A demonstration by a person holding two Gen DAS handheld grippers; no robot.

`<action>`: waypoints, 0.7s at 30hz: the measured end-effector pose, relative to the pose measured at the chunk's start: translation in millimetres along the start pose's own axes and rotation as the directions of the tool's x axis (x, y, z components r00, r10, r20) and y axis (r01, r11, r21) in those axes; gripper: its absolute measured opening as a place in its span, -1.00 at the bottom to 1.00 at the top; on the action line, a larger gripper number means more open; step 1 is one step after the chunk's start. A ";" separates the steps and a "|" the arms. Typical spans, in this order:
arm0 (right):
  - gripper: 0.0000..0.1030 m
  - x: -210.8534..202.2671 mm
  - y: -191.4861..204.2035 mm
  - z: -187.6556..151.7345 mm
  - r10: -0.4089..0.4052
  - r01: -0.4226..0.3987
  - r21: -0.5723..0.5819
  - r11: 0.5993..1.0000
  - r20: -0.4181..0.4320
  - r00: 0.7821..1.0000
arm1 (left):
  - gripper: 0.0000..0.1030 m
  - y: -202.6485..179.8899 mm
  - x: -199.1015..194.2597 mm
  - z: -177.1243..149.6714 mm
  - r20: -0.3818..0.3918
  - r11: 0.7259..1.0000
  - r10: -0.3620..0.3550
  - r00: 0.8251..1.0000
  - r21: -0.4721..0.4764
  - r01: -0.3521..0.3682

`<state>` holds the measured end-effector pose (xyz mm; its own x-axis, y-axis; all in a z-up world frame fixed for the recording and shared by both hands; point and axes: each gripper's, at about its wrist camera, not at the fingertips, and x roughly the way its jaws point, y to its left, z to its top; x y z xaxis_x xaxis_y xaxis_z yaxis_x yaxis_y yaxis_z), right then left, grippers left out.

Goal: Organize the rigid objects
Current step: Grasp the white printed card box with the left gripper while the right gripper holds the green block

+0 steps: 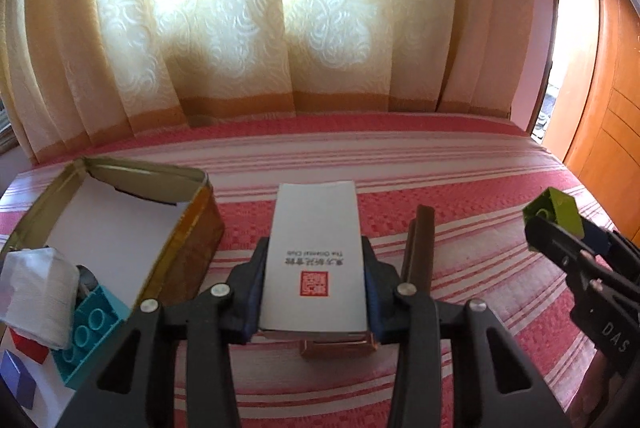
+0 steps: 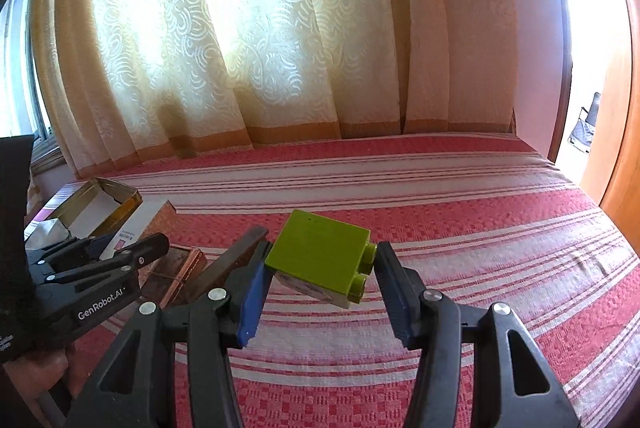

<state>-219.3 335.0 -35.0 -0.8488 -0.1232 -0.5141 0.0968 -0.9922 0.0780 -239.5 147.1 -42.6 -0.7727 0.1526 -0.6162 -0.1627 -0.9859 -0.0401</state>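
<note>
My left gripper (image 1: 313, 252) is shut on a white box (image 1: 316, 260) with a red stamp, its blue pads pressing both long sides. The box sits over a copper-coloured box (image 1: 340, 346) on the striped bed. My right gripper (image 2: 322, 256) is shut on a green toy brick (image 2: 316, 252), held just above the bedspread with its studs facing the right pad. In the left wrist view the right gripper (image 1: 560, 232) and the green brick (image 1: 554, 210) show at the right edge. In the right wrist view the left gripper (image 2: 120, 252) shows at the left with the white box (image 2: 134, 226).
An open gold tin (image 1: 200, 204) at the left holds a teal brick (image 1: 90, 324), a white tissue pack (image 1: 36, 292), a red block (image 1: 30, 348) and a purple block (image 1: 18, 378). A dark brown bar (image 1: 420, 248) lies right of the white box. Curtains (image 1: 280, 28) hang behind the bed.
</note>
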 end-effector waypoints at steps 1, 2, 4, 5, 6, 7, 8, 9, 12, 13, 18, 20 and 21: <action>0.05 -0.9 0.9 -0.2 0.004 -0.004 -0.004 1.000 0.005 1.000 | -0.21 -0.4 -2.4 -0.8 0.010 1.000 0.000 1.000 0.004 0.000; 0.05 -1.9 1.4 -0.3 0.007 -0.007 -0.006 1.000 0.009 1.000 | -0.21 0.0 -3.9 -1.4 0.015 1.000 0.000 1.000 0.006 0.000; 0.05 -4.1 2.2 -1.2 0.011 -0.011 -0.006 1.000 0.017 1.000 | -0.21 1.6 -7.5 -3.5 0.023 1.000 -0.004 1.000 0.000 0.004; 0.05 -4.6 2.2 -1.5 0.019 -0.019 -0.005 1.000 0.018 1.000 | -0.21 2.9 -9.5 -5.1 0.025 1.000 -0.004 1.000 -0.004 0.005; 0.05 -5.3 2.3 -1.8 0.024 -0.024 -0.003 1.000 0.016 1.000 | -0.21 4.0 -10.6 -6.2 0.027 1.000 -0.005 1.000 -0.008 0.006; 0.05 -5.9 2.0 -2.1 0.028 -0.028 0.001 1.000 0.015 0.999 | -0.21 5.1 -12.7 -7.5 0.030 1.000 -0.006 1.000 -0.012 0.007; 0.05 -6.3 1.9 -2.6 0.032 -0.032 0.005 0.999 0.015 0.999 | -0.21 6.7 -14.5 -8.8 0.034 1.000 -0.007 0.999 -0.016 0.007; 0.05 -7.1 1.8 -3.3 0.035 -0.035 0.008 0.999 0.017 0.999 | -0.21 7.8 -16.5 -9.9 0.037 1.000 -0.007 0.999 -0.019 0.008; 0.05 -9.7 3.2 -5.1 0.035 -0.035 0.007 0.999 0.025 0.999 | -0.21 10.2 -21.1 -12.3 0.047 1.000 -0.003 0.999 -0.025 0.004; 0.05 -10.2 4.2 -5.4 0.033 -0.033 0.004 0.999 0.027 0.999 | -0.21 11.0 -22.3 -12.9 0.050 1.000 -0.002 0.999 -0.026 0.003; 0.05 -15.8 10.4 -8.3 0.025 -0.024 -0.016 1.000 0.046 0.999 | -0.21 13.7 -28.3 -17.3 0.060 0.999 -0.003 0.998 -0.036 0.005; 0.05 -19.1 11.9 -9.5 0.027 -0.025 -0.021 0.999 0.055 0.998 | -0.21 15.8 -31.5 -19.2 0.063 0.999 -0.004 0.998 -0.038 0.006; 0.05 -20.4 12.6 -10.0 0.030 -0.028 -0.024 0.999 0.058 0.998 | -0.21 17.0 -33.2 -20.1 0.065 0.999 -0.003 0.998 -0.041 0.005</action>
<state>-195.6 324.8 -32.0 -0.8745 -0.1513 -0.4609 0.1331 -0.9885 0.0719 -204.2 123.8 -38.7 -0.8105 0.1595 -0.5636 -0.1414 -0.9870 -0.0760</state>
